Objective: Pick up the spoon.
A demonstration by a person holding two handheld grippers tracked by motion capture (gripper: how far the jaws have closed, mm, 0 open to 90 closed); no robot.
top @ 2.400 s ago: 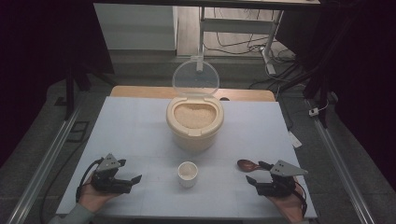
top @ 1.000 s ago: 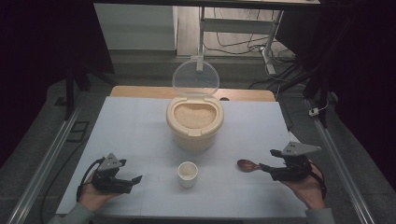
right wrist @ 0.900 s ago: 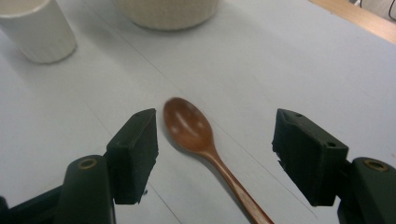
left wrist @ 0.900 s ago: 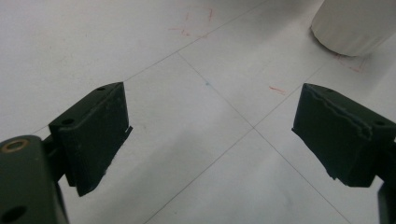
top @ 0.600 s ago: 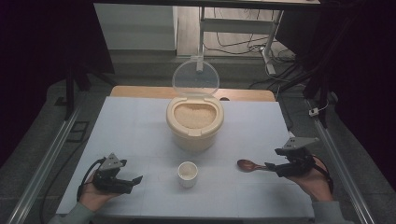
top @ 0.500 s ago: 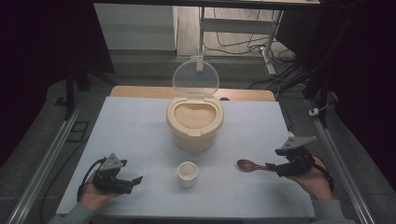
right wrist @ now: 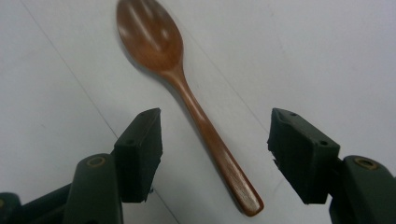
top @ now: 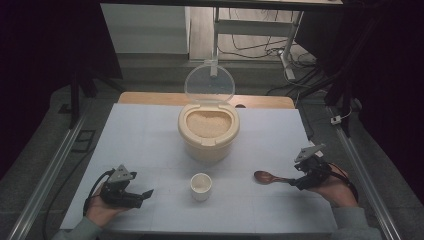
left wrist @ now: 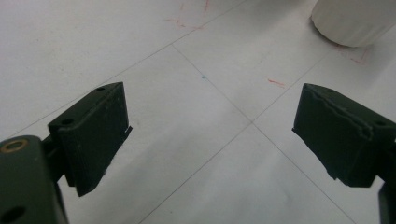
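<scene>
- White table point(top: 150, 130) carries a rice container point(top: 208, 131) and a small cup point(top: 201, 186).
- Wooden spoon point(right wrist: 187, 100) lies flat between the right gripper point(right wrist: 215, 156)'s spread jaws, which have just been closing, untouched.
- Left gripper point(left wrist: 212, 135) spread, holding nothing.

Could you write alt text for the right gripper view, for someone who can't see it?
A brown wooden spoon lies on a white table, its handle running between the open black jaws of the right gripper, which do not touch it.
</scene>
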